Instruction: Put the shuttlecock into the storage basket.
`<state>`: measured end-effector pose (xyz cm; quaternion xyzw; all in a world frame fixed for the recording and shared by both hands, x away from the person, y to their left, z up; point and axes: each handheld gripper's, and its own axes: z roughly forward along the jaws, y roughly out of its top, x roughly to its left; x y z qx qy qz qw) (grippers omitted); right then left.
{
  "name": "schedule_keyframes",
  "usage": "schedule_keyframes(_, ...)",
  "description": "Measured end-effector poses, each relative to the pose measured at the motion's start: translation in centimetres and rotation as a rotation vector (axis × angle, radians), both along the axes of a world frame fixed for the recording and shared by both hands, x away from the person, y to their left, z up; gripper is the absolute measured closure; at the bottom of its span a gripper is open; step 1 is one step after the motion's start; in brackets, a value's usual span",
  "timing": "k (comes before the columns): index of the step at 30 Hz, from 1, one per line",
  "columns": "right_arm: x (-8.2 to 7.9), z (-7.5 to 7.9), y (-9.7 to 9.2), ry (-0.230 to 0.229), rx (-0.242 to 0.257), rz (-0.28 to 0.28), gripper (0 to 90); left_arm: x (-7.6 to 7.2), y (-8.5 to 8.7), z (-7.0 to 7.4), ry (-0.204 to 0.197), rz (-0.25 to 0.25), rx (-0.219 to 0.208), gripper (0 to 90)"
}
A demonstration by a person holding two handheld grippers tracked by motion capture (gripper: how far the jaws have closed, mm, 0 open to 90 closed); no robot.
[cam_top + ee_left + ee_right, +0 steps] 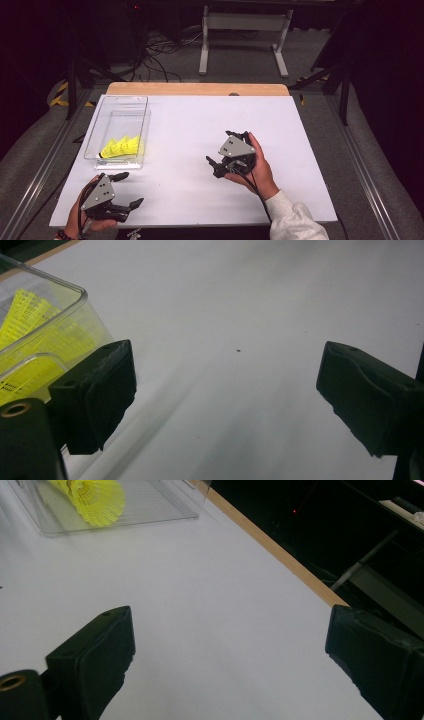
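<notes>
The yellow shuttlecocks (121,147) lie in the near end of the clear plastic box (120,102), which stands at the far left of the white bench (200,125). The left gripper (129,189) hovers just near of the box with its jaws spread wide and nothing between them; the right gripper (221,150) is held in the middle of the bench, well apart from the box, also spread and empty. If the step is to take a shuttlecock out, I judge it is best to bring the left gripper over the near wall from above, keep it open until one skirt sits between the jaws, then close gently, because the mesh looks soft. Counted: one box, two grippers, and about three shuttlecocks nested together; the exact number I cannot tell.
</notes>
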<state>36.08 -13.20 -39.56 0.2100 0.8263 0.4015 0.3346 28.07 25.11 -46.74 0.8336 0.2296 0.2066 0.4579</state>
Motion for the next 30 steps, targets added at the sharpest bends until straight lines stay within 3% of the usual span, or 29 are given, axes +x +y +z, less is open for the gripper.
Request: schedule_keyframes(30,-2.2,-0.9,-2.5,-0.007,-0.027,-0.003,6.5,0.0,-0.2,0.0,-0.007,-0.002,0.008,10.1)
